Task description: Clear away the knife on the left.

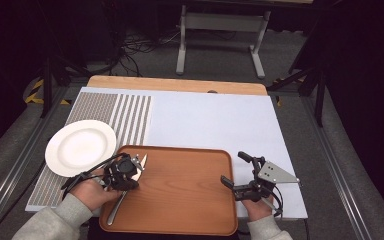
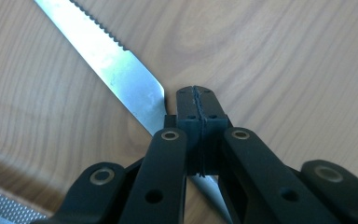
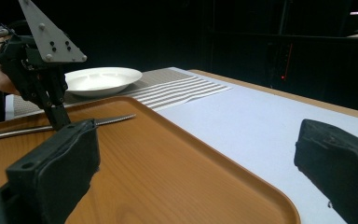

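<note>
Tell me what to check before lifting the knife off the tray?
1. Left gripper shut: ok, jaws pressed together.
2. Knife caught between them: cannot tell; the blade passes beside and under the jaws.
3. Knife lying flat on the wooden tray: ok.
4. Right gripper open and away from the knife: ok.
5. White plate empty, beside the tray on the striped mat: ok.
</note>
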Motion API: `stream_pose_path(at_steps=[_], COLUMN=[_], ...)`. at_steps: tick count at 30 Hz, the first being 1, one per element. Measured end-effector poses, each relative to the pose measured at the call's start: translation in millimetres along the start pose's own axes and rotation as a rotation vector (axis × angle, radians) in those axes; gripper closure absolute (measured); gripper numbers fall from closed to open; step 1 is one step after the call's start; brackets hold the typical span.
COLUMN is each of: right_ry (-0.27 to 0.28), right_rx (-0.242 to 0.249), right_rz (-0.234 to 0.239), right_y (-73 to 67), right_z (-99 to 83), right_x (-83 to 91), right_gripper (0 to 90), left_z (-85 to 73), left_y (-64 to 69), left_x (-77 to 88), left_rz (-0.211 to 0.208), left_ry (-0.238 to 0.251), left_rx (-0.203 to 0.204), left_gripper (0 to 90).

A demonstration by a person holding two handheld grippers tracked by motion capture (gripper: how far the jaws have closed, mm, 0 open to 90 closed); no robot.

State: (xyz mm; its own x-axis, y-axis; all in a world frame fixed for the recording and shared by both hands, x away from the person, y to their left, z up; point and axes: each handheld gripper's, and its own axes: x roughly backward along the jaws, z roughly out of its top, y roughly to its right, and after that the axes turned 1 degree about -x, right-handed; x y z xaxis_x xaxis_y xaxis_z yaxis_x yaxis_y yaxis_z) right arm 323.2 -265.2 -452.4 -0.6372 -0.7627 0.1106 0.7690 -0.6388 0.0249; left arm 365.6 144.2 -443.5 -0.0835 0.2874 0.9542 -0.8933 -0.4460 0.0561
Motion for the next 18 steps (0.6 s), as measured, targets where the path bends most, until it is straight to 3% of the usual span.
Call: stream_pose_path(at_steps=[18], right_ry=[-0.006], right_rx=[-0.003], right_rz=[0.004], right_y=[0.0], right_z=[-0.4], right_x=[-0.8], right_gripper=[0.9], left_z=[-12.6], left_y=[-12.4], left_x=[4.0], left_rz=[-0.001], left_ry=[0.005], left_rx=[0.07], left_gripper=[89.8])
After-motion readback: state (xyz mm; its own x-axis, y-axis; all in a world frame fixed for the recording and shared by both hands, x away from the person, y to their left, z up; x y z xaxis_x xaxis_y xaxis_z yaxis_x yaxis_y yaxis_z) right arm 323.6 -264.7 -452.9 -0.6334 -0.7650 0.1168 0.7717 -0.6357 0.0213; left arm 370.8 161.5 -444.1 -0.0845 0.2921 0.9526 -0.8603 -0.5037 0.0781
